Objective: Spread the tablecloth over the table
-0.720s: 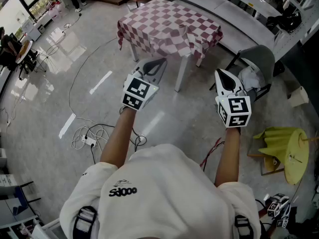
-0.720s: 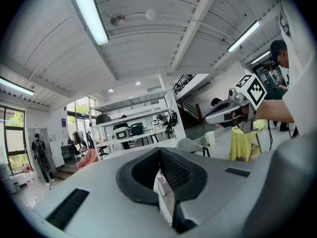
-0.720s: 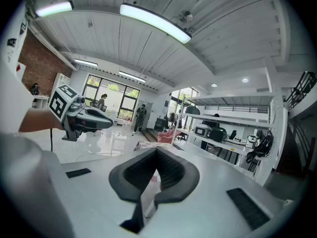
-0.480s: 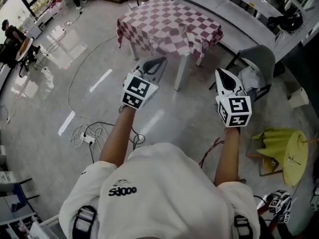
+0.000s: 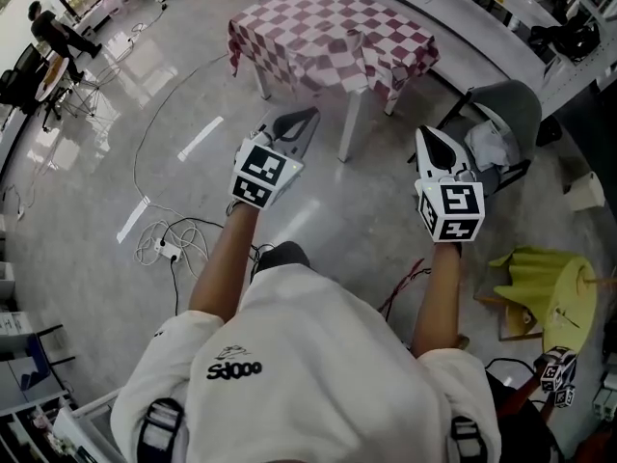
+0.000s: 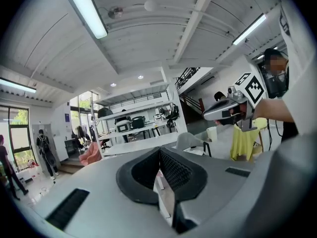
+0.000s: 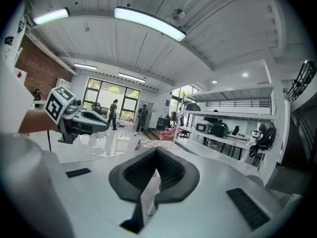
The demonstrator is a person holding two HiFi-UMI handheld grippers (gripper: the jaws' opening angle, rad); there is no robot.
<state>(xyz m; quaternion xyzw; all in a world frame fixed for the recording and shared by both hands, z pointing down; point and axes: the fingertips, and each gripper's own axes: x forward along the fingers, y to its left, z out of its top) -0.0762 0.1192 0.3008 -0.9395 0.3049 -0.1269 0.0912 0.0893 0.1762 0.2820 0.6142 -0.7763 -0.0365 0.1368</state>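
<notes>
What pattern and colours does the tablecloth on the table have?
The tablecloth has a red and white check pattern, seen best in the head view.

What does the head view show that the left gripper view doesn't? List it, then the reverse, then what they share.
Only the head view: the power strip with its cables on the floor, and the marker cube on the left claw. Only the left gripper view: the ceiling light strips and the shelving with appliances. Both: the left claw, shut, the right claw, the yellow cloth and the grey chair.
</notes>
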